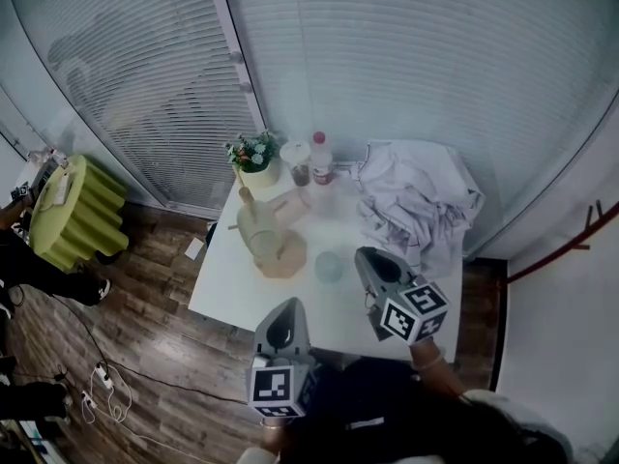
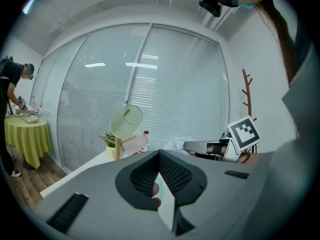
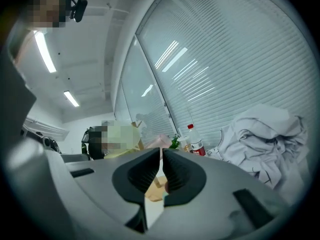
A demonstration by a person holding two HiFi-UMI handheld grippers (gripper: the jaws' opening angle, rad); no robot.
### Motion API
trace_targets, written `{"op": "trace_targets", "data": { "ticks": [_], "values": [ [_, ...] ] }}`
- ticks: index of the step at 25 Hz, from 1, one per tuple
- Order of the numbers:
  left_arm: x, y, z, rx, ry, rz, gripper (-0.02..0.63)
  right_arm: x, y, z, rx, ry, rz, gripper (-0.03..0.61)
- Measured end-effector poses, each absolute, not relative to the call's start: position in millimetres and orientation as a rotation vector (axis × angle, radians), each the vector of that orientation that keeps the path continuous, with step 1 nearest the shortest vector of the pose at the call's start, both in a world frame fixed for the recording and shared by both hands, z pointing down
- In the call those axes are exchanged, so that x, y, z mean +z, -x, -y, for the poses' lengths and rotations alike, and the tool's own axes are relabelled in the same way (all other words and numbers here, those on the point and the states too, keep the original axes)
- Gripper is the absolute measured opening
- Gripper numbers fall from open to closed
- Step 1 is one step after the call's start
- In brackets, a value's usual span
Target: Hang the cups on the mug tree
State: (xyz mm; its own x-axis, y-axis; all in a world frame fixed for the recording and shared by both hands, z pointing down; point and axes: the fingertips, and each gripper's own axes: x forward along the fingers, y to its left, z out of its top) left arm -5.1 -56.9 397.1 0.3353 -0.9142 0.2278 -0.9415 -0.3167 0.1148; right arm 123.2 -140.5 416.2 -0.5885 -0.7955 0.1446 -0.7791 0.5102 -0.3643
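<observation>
The wooden mug tree (image 1: 281, 255) stands on the white table (image 1: 227, 293). A pale green cup (image 1: 255, 226) hangs on it, and a pink cup (image 1: 291, 203) sits on a peg behind. Another pale cup (image 1: 329, 266) stands on the table just right of the tree's base. My right gripper (image 1: 366, 256) is close to the right of that cup; its jaws are shut with nothing between them (image 3: 162, 151). My left gripper (image 1: 290, 305) hovers over the table's near edge, shut and empty (image 2: 159, 155), pointing at the green cup (image 2: 126, 121).
A crumpled white cloth (image 1: 418, 199) covers the table's back right. A potted plant (image 1: 254, 155), a jar (image 1: 296, 160) and a red-capped bottle (image 1: 321, 159) line the back edge by the blinds. A yellow-green draped table (image 1: 77, 211) stands on the floor at left.
</observation>
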Motion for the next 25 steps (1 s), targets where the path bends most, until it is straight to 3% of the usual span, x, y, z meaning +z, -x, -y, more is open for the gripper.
{"op": "trace_targets", "data": {
  "ticks": [25],
  "values": [
    [396,-17,21,0.188,-2.375,1.759,0.002,408,-141,85,-0.361,1.400,-2.790,-0.002]
  ]
}}
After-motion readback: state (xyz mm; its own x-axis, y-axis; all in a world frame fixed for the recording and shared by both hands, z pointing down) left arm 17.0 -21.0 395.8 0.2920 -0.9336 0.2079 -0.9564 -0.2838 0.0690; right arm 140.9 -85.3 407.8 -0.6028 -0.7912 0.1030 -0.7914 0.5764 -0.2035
